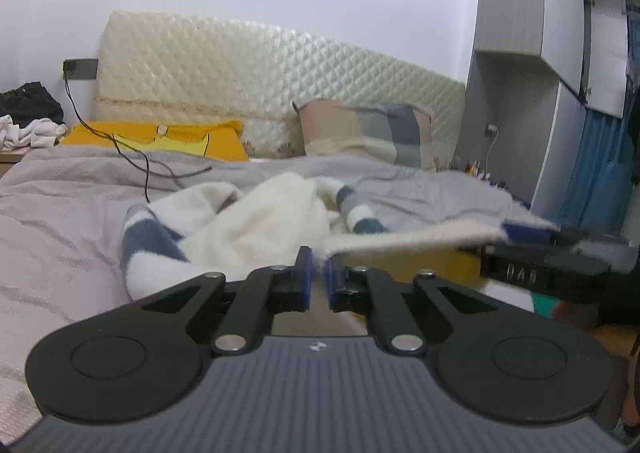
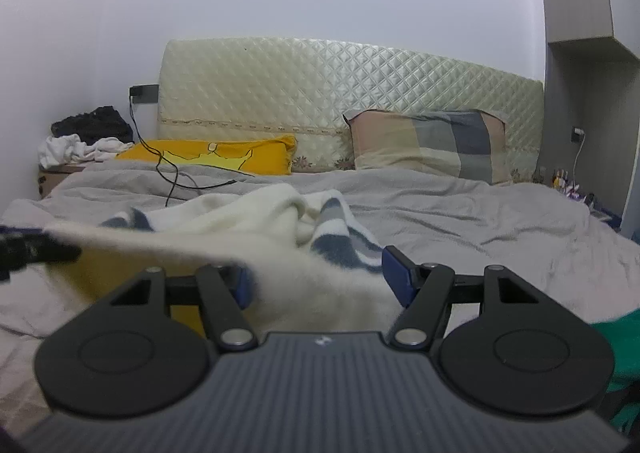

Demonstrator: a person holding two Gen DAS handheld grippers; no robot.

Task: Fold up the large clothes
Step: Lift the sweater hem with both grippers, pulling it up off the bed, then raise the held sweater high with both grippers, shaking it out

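Left tool (image 1: 317, 259) pinching cream sweater (image 1: 260, 221), right tool (image 2: 320, 277) wide around it

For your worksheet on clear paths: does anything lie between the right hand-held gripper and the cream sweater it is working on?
Nothing visible does. The cream sweater already lies between the open jaws of the right hand-held gripper, its hem stretched across to the left hand-held gripper, which is shut on it.

The right tool (image 2: 320, 277) stands with blue pads wide apart, fuzzy cream knit garment with navy and grey stripes (image 2: 280, 221) bunched between them. At ten o'clock, a yellow pillow (image 2: 224, 153) lies on the grey-covered bed (image 2: 480, 221).
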